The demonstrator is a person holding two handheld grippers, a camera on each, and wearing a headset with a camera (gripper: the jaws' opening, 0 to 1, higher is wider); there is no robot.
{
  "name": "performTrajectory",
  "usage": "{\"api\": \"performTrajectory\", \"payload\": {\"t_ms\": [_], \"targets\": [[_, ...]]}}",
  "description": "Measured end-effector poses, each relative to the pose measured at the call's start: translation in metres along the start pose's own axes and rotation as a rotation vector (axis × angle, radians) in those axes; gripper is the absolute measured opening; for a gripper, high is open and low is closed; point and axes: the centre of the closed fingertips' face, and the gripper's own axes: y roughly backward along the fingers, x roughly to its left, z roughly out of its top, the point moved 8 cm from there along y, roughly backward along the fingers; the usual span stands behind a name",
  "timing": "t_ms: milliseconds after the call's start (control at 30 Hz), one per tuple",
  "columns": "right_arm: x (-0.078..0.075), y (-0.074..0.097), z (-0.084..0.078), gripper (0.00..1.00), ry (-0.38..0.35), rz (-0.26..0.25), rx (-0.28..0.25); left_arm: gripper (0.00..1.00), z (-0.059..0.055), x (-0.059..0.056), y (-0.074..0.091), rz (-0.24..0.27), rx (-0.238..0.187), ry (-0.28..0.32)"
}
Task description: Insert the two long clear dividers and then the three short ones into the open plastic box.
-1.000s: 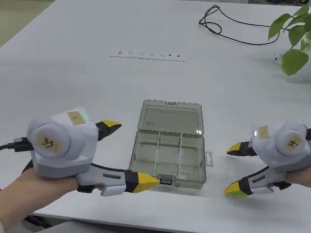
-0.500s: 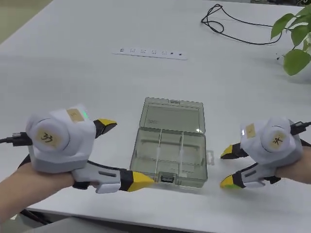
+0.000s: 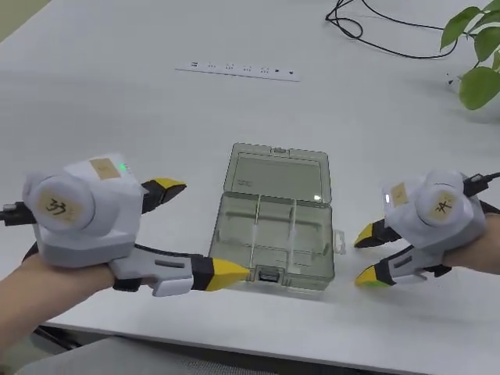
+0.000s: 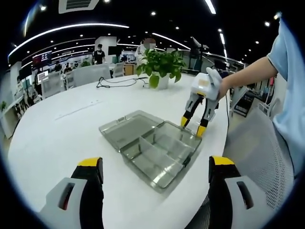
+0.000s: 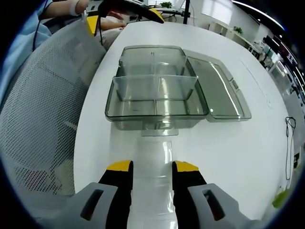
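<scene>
The open clear plastic box (image 3: 234, 234) lies in the middle of the white table, its lid (image 3: 277, 176) flat behind it. Several clear dividers (image 5: 155, 86) stand inside. A clear divider strip (image 5: 156, 152) lies on the table against the box's right side (image 3: 337, 244). My right gripper (image 3: 366, 255) is at that side, and in its own view (image 5: 152, 166) the jaws stand open on either side of the strip. I cannot tell whether they touch it. My left gripper (image 3: 199, 228) is wide open left of the box (image 4: 157, 150), holding nothing.
A white power strip (image 3: 234, 70) lies far back on the table, a black cable (image 3: 375, 31) loops at the back right, and a leafy plant (image 3: 476, 55) stands at the right edge. The table's front edge (image 3: 258, 340) runs just below the box. A mesh chair (image 5: 43, 119) is beside it.
My right gripper has moved left toward the box's side and its jaws have narrowed. The left gripper has stayed wide open, drifting slightly left. The camera has shifted.
</scene>
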Motion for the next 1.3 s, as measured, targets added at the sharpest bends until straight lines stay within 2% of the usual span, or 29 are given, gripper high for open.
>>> {"api": "performTrajectory", "payload": {"t_ms": [333, 533, 800, 1000, 1133, 1233, 1267, 1300], "targets": [[-0.003, 0.003, 0.001, 0.32, -0.035, -0.017, 0.022, 0.94, 0.009, 0.006, 0.004, 0.015, -0.027, 0.023], [-0.003, 0.007, -0.003, 0.32, -0.052, -0.029, 0.027, 0.93, 0.011, 0.007, 0.003, 0.018, -0.059, 0.055], [-0.007, 0.024, -0.006, 0.32, -0.117, -0.084, -0.029, 0.93, 0.010, 0.008, -0.001, 0.012, -0.089, 0.106], [-0.009, 0.036, -0.003, 0.32, -0.126, -0.127, -0.038, 0.93, 0.014, 0.010, -0.002, 0.016, -0.111, 0.135], [-0.012, 0.049, 0.002, 0.32, -0.114, -0.179, -0.052, 0.93, 0.020, 0.012, -0.001, 0.028, -0.151, 0.179], [-0.014, 0.062, 0.014, 0.32, -0.115, -0.213, -0.076, 0.91, 0.022, 0.015, -0.003, 0.041, -0.145, 0.213], [-0.017, 0.061, 0.017, 0.32, -0.102, -0.232, -0.094, 0.92, 0.024, 0.015, -0.003, 0.037, -0.159, 0.219], [-0.017, 0.064, 0.022, 0.32, -0.086, -0.239, -0.102, 0.91, 0.025, 0.016, -0.005, 0.042, -0.161, 0.251]]}}
